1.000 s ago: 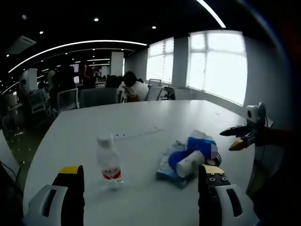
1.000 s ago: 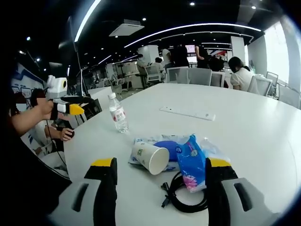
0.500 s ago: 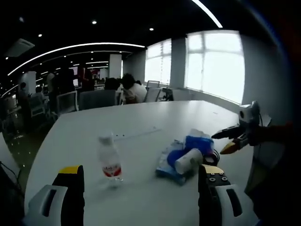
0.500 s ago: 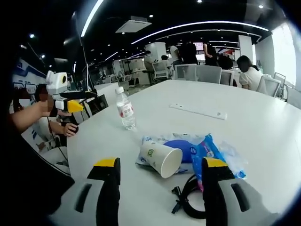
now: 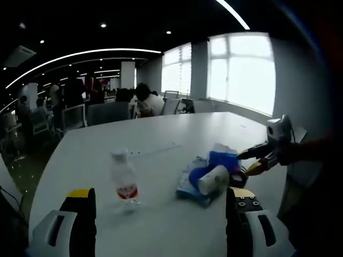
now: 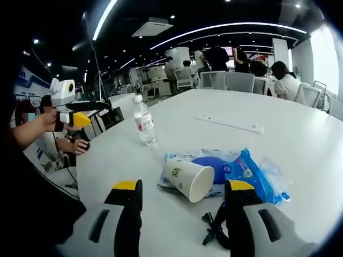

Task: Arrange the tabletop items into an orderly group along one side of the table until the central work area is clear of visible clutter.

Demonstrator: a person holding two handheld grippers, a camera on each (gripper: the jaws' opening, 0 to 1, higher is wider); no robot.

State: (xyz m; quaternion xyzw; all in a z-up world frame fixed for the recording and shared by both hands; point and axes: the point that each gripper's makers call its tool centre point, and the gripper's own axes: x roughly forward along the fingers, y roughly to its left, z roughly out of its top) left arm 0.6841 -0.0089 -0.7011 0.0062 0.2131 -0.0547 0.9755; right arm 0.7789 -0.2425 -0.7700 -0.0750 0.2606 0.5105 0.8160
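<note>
Right gripper [image 6: 181, 201] poised wide apart over tipped white paper cup [image 6: 187, 179]; left gripper [image 5: 161, 210] likewise apart, empty. Risks rolling cup away, or snagging black cable [image 6: 217, 235] and dragging blue plastic packets [image 6: 245, 168].

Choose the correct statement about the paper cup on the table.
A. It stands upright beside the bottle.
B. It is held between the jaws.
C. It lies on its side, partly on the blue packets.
C: the paper cup lies tipped over against the blue packets, apart from the upright bottle.

On the table [image 6: 300, 128], the bottle [image 6: 144, 121] stands well apart from the cup [image 6: 188, 179] and packets [image 6: 252, 170].
</note>
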